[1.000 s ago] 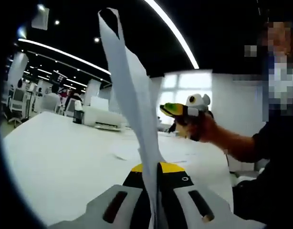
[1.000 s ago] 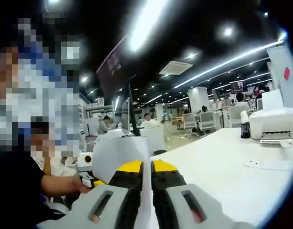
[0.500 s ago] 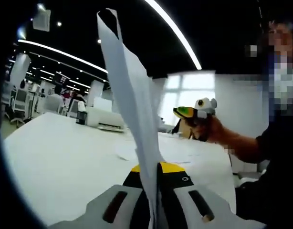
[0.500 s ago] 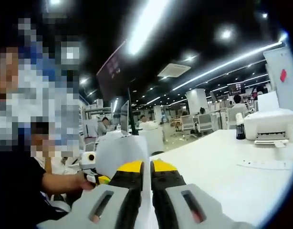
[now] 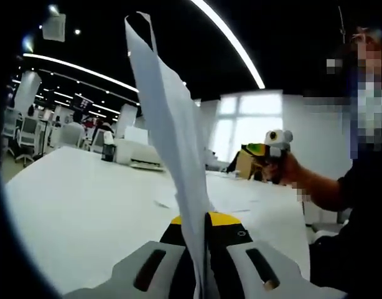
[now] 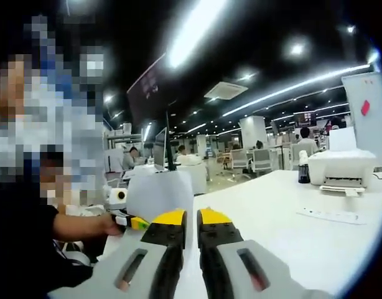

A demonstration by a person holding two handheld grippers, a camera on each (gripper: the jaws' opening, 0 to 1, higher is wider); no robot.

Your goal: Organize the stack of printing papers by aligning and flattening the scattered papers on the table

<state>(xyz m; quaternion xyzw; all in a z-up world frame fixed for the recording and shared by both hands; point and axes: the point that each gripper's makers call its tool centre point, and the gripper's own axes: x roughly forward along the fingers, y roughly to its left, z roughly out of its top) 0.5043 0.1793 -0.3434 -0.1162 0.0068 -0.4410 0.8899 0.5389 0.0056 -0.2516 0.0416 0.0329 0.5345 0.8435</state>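
My left gripper [image 5: 197,218] is shut on a white paper sheet [image 5: 172,124], which rises edge-on from between its jaws and bends towards the top of the view. My right gripper [image 5: 248,149], held in a person's hand, hovers off to the right, apart from the sheet. In the right gripper view my right gripper [image 6: 191,215] has its jaws drawn together with nothing visible between them. Beyond its left jaw, the same sheet [image 6: 160,193] stands up from the left gripper [image 6: 136,222]. Loose sheets [image 5: 178,200] lie flat on the white table [image 5: 73,199].
A white printer [image 5: 138,159] and a dark bottle [image 5: 107,151] stand at the table's far side. They also appear as the printer [image 6: 340,171] and bottle [image 6: 302,169], with a flat sheet [image 6: 331,216] in front. Office desks and chairs lie beyond.
In the left gripper view the right gripper has drifted to the right, farther from the held sheet. The left gripper keeps its hold on the paper.
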